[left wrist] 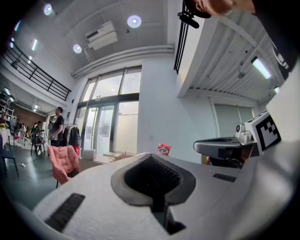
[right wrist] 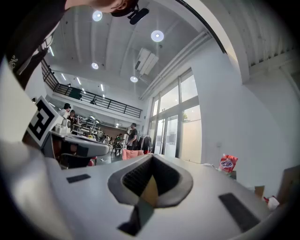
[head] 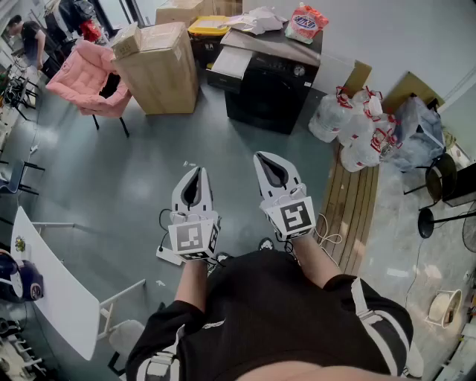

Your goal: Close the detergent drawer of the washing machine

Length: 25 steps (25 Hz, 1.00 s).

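I am holding both grippers level, well short of the washing machine (head: 271, 89), which is standing across the floor ahead of them. The left gripper (head: 195, 173) is clenched on nothing, and the right gripper (head: 266, 158) is likewise pinched together, empty. The pale detergent drawer (head: 232, 62) is sticking out of the machine's upper left front. A cardboard box (head: 156, 67) is sitting just left of the machine, and a red-and-white bag (head: 306, 22) is lying on top.

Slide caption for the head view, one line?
Left gripper and right gripper, both shut and empty, well short of the black washing machine.
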Motion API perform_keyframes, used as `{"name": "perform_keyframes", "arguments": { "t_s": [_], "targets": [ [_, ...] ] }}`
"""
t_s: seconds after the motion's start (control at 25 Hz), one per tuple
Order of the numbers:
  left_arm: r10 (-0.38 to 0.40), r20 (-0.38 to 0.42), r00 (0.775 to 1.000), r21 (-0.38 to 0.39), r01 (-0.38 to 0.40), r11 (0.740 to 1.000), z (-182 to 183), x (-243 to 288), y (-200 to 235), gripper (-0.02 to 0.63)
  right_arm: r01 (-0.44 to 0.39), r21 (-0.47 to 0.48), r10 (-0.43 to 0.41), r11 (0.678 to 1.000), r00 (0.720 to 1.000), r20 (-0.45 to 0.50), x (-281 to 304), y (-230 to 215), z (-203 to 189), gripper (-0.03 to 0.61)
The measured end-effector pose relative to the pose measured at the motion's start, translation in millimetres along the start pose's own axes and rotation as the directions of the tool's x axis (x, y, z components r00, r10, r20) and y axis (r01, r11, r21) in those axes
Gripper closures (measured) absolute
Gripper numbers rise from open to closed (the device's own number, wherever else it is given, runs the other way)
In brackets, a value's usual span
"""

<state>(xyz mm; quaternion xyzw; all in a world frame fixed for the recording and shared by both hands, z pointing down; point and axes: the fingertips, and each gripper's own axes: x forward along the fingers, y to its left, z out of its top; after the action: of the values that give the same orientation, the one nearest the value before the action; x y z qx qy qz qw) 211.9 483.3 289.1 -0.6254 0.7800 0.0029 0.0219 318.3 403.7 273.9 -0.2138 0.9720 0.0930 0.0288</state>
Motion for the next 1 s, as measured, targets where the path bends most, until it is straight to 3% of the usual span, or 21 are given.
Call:
{"name": "perform_keyframes", "arguments": {
  "t_s": [0.32,0.48,0.64,0.68,0.84,0.92,1.0],
  "targets": [
    [-0.009,-0.013,1.0,-0.018,0.008,1.0,-10.8,-9.0,4.1,0.607,0.027,0.021,-0.026,0.999,0.999,-0.037,-3.8,8.1,-8.3,0.572],
    [-0.012,-0.019,1.0,-0.035,0.012,0.999,-15.4,-10.5,11.0,0.606,0.001,0.062,0.001,0.998,1.0,-0.025,0.7,18.2,-15.7,0.574],
    [-0.036,-0.033,0.999,-0.055,0.034,0.998,-21.9,-13.8,18.9,0.602,-0.067,0.034,0.069,0.997,0.995,-0.068,10.6,41.5,-18.7,0.54],
    [-0.041,-0.038,0.998,-0.061,0.039,0.997,-24.8,-15.7,22.0,0.559,-0.076,0.025,0.078,0.997,0.994,-0.077,11.8,48.0,-17.4,0.54],
    [-0.045,-0.053,0.998,-0.085,0.041,0.996,-33.5,-21.8,39.4,0.488,-0.047,0.028,0.049,0.999,0.994,-0.096,16.3,58.5,-24.5,0.489],
    [-0.053,-0.06,0.997,-0.088,0.047,0.995,-36.7,-24.8,46.7,0.486,-0.047,0.039,0.051,0.998,0.99,-0.129,17.4,64.8,-32.4,0.449],
    [-0.049,-0.073,0.996,-0.084,0.043,0.996,-41.7,-28.4,56.8,0.497,-0.058,0.027,0.061,0.998,0.986,-0.152,17.3,72.2,-39.9,0.449]
  ]
}}
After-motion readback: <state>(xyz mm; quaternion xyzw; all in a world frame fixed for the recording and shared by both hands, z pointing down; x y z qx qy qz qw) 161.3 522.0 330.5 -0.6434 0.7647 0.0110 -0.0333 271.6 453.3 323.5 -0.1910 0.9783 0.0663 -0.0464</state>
